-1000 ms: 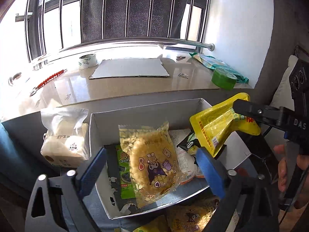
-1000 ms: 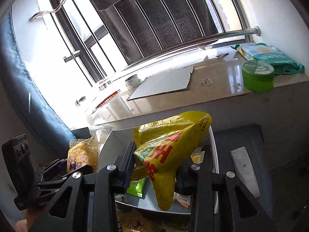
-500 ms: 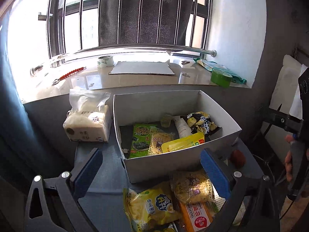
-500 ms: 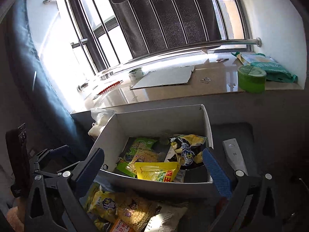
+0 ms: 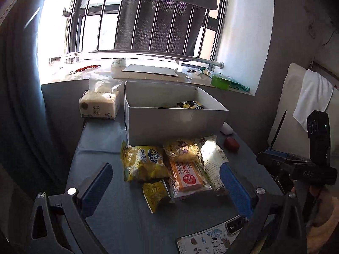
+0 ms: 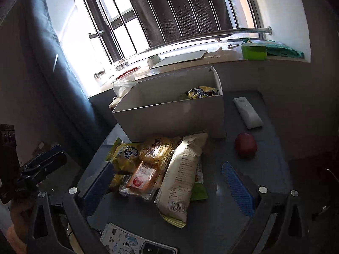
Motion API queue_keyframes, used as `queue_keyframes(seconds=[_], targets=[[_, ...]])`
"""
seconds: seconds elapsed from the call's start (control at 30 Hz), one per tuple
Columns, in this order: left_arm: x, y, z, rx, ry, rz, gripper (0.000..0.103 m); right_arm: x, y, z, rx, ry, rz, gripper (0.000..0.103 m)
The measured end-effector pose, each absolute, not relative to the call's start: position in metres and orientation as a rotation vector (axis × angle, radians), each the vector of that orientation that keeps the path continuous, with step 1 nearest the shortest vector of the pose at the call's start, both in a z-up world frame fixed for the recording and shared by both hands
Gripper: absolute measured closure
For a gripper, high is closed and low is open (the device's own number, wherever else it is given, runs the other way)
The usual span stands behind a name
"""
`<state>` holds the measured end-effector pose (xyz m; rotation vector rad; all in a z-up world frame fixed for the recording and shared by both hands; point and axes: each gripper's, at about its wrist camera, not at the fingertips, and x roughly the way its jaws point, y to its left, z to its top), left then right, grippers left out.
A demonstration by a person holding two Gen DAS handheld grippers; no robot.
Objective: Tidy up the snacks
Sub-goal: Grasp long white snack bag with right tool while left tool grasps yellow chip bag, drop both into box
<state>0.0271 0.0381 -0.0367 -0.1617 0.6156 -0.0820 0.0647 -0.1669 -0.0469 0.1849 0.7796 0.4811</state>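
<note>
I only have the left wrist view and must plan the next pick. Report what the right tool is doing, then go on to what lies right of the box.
Observer: The right tool is open; its jaws have just been opening, and it grips nothing.
Operator: Now the box's right side.
Observer: A white remote lies flat beside the box, beyond the apple.
Operator: Name anything hidden in the pile.
Observer: A green packet sticks out from under the long white pack.
</note>
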Motion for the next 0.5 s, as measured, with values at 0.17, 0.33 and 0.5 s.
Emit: queue_keyframes(seconds=[0.17, 0.33, 0.5], targets=[[0.005, 0.037, -0.048, -0.179, 0.633, -0.086, 0.000, 0.055, -0.159, -0.073, 0.144, 0.839, 0.469, 0.000], [0.004, 0.039, -0.051, -0.178, 0.644, -0.087, 0.000, 0.072, -0.148, -0.086, 0.122, 0.881, 0.472, 0.000], [0.009, 0.042, -0.055, -0.178, 0.652, -0.088, 0.000, 0.105, -0.129, -0.102, 0.098, 0.926, 0.469, 0.000]])
